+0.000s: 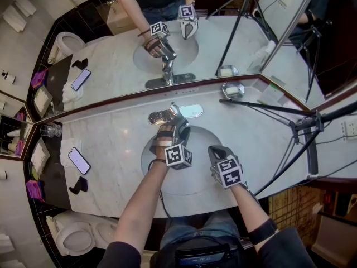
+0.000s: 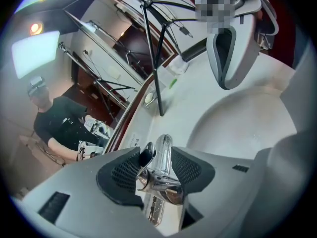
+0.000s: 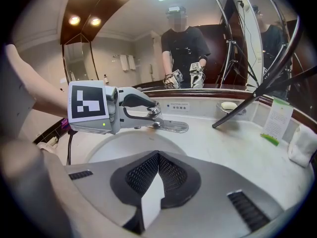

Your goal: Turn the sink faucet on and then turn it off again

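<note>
The chrome faucet (image 1: 172,114) stands at the back of the white sink basin (image 1: 196,178). My left gripper (image 1: 174,124) reaches over the basin with its jaws round the faucet's lever (image 2: 147,155), and both black pads touch the metal. From the right gripper view, one finger lies above the lever (image 3: 151,111) and one below. No water shows at the spout. My right gripper (image 1: 215,149) hovers over the basin's right side, shut, with nothing between its pads (image 3: 171,175). It also appears in the left gripper view as a grey shape (image 2: 230,78).
A phone (image 1: 78,160), a glass (image 1: 51,130) and a black object (image 1: 78,185) lie on the counter's left. A soap dish (image 1: 232,89) and tripod legs (image 1: 262,108) are at the right. A card (image 3: 277,120) and a white cloth (image 3: 302,145) sit far right. A mirror backs the counter.
</note>
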The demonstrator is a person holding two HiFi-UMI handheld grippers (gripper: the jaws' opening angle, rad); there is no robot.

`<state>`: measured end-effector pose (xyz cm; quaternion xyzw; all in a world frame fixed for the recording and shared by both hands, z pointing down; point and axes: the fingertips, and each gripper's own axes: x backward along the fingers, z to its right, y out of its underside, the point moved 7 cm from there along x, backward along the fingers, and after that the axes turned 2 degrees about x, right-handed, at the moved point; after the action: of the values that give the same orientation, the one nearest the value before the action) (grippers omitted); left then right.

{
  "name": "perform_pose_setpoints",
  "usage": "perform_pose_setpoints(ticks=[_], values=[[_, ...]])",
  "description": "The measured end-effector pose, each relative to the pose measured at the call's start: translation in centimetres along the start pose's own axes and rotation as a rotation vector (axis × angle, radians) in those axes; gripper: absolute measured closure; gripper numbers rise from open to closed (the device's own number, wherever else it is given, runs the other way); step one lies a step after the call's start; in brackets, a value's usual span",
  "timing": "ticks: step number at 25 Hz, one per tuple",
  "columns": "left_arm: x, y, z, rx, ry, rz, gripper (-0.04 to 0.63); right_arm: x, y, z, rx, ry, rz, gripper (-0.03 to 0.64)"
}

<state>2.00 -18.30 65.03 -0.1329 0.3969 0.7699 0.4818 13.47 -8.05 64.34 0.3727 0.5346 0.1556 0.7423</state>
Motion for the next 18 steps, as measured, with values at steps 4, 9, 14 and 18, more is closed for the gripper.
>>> perform_pose_setpoints(ticks=[4,9,14,18], values=[[0.0,0.0,-0.2,-0.016,-0.004,0.003,0.430,0.2,0.2,0.2,-0.002,0.006,-0.002,0.600],[0.1,-0.2,-0.4,0.049,0.033,-0.004,0.428,0.5,0.7,0.5,0.019,0.017,0.007,0.600],[2.0,-0.8,-1.0,0.114,0.068,-0.009,0.440,1.8,-0.1,0.3,0.027,0.020,0.011,0.600],[5.2,-0.8,-1.1,0.158,0.058,-0.012,0.458,3.1,-1.5,-0.4,0.040,0.019,0.035,0.600]])
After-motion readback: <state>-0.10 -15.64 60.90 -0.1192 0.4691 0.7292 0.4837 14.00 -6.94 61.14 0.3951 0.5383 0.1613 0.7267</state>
